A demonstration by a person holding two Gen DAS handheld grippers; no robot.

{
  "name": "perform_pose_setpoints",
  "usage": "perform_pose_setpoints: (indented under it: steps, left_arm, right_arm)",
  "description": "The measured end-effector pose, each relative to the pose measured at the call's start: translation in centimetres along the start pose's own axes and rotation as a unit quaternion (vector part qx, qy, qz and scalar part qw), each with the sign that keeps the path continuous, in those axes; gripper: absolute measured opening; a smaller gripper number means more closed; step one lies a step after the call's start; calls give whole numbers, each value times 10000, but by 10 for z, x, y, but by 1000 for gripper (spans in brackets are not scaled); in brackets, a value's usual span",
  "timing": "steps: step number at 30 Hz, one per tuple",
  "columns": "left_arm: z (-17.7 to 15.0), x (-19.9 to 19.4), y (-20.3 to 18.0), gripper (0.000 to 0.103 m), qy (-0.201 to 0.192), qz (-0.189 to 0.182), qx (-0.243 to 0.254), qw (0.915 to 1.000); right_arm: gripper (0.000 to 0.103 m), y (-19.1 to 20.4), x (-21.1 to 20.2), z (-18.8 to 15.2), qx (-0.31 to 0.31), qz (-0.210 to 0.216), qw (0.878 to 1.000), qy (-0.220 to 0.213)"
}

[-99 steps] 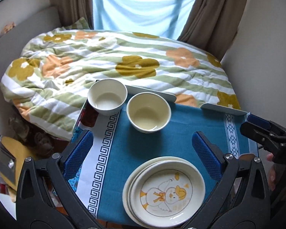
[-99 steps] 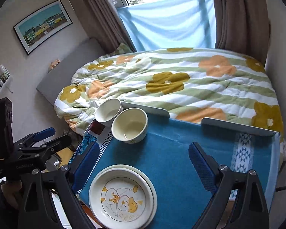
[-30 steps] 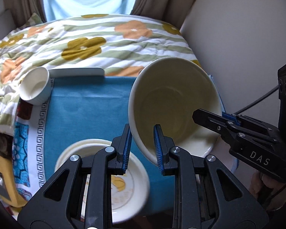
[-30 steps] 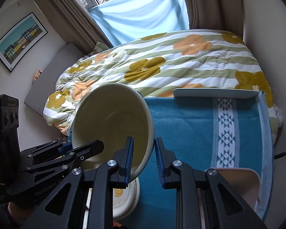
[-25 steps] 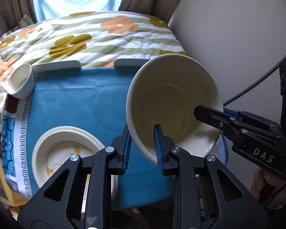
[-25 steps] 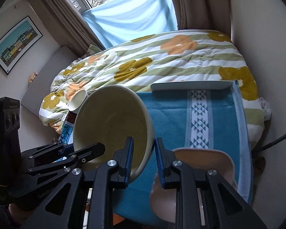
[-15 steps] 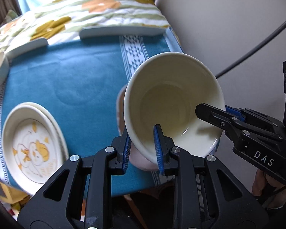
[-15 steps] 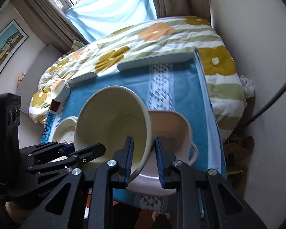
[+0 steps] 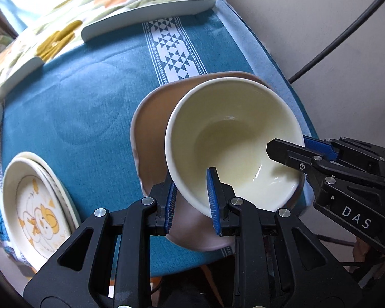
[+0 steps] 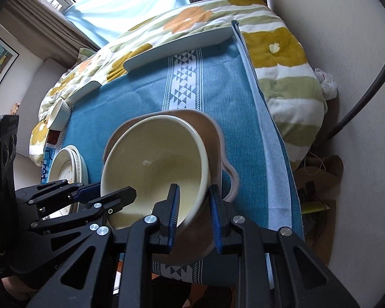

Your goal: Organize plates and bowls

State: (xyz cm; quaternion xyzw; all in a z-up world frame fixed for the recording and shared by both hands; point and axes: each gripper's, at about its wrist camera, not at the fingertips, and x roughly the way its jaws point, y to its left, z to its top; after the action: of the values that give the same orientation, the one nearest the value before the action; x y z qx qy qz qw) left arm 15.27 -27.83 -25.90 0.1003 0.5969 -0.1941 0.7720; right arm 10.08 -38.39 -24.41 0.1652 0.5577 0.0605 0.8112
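Note:
A cream bowl [image 9: 233, 138] [image 10: 154, 164] hangs tilted between both grippers, low over a wider pink bowl [image 9: 151, 128] [image 10: 213, 138] with side handles, near the table's right front corner. My left gripper [image 9: 191, 179] is shut on the cream bowl's near rim, one pad inside and one outside. The right gripper [image 10: 193, 192] is shut on the opposite rim, its finger [image 9: 290, 146] reaching into the bowl in the left wrist view. Whether the cream bowl touches the pink one cannot be told. A stack of duck-print plates [image 9: 36, 205] [image 10: 66, 164] lies at the left front.
A small white bowl [image 10: 59, 114] sits at the far left corner of the blue tablecloth [image 9: 77, 89]. A flowered quilt [image 10: 282, 51] lies behind and to the right of the table. A wall and a black cable [image 9: 333, 46] run close on the right.
Both grippers have carried the cream bowl to the right and down, from above the plate stack to over the pink bowl. Both grips stayed shut on its rim.

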Motion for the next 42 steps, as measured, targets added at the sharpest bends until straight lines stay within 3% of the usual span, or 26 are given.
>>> perform_pose_setpoints:
  steps: [14,29,33,38,40,42]
  left_arm:
    - [3,10,1,20,43,240,244,9994]
    - [-7,-11,2,20,-256,272,232,9990]
    - [-10,-41,9,20,-802,370,26,9961]
    - [-19,-96,31,22,-1700,398,-461,9836]
    - [-22,-111,40,37,-1861,484,-581,9796]
    - [-27,-124,47,86,-2059,601,-711,9741]
  right_arm:
    - [21,3,4,2,-31,-76,10000,-16]
    - [21,5,-17,-6,70,-42,9995,-291]
    - [21,9,-39,-5,23,10,9985,-549]
    - [21,21,-65,-1,-174,89,9968,-778]
    - [21,27,-73,0,-271,148,9957,-871]
    - [23,35,-79,1,-421,153,9944,-960]
